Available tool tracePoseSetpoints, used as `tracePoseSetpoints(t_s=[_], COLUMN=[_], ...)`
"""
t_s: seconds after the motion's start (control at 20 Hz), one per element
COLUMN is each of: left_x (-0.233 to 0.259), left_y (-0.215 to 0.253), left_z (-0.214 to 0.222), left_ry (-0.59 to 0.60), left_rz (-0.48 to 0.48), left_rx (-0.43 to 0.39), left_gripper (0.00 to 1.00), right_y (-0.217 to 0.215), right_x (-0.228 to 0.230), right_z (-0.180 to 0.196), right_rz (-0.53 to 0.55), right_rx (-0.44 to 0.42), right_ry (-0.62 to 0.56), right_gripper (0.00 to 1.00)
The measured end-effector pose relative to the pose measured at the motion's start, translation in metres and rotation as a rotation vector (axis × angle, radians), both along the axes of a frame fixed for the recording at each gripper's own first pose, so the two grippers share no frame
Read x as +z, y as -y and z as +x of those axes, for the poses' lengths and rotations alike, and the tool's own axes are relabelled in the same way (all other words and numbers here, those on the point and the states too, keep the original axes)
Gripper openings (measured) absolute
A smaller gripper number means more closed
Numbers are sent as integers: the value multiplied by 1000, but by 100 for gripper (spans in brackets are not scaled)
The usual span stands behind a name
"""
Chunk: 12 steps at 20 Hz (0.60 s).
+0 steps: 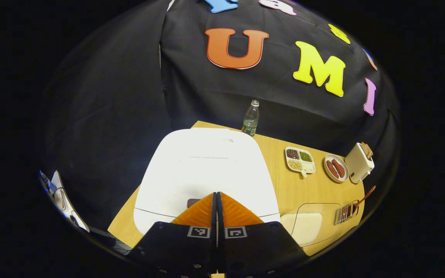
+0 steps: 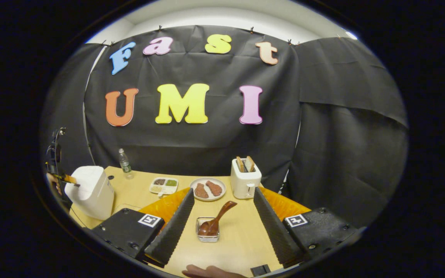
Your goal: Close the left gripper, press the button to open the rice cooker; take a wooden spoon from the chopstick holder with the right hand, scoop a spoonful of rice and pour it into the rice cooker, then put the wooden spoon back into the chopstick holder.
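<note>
A: Over the rice cooker, the left tongs are hanging with fingers pressed together, holding nothing; the lid is lying shut.

B: And the right tongs?

A: They are gaping wide and empty above the table; the wooden spoon is leaning in the chopstick holder between the fingers, touching neither; a toaster and a plate are sitting behind it.

Black cloth walls behind a light wooden table
</note>
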State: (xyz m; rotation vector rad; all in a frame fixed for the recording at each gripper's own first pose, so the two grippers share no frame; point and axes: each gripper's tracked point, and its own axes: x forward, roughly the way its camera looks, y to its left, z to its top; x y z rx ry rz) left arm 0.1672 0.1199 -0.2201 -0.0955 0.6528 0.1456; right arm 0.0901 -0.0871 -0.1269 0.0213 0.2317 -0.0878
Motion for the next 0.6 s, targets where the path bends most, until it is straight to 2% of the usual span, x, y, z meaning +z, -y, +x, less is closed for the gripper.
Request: tracePoseSetpoints(t_s=[0.25, 0.6], left_x=[-9, -20], left_y=[-6, -5], left_z=[-13, -11], left_ry=[-29, -128], left_rz=[-23, -42], left_rx=[15, 13], left_gripper=[0, 0], right_y=[-4, -18], right_x=[-1, -2], right_z=[4, 3], right_rz=[-24, -39], right_rx=[-8, 2], right_ry=[-9, -8], right_gripper=[100, 100])
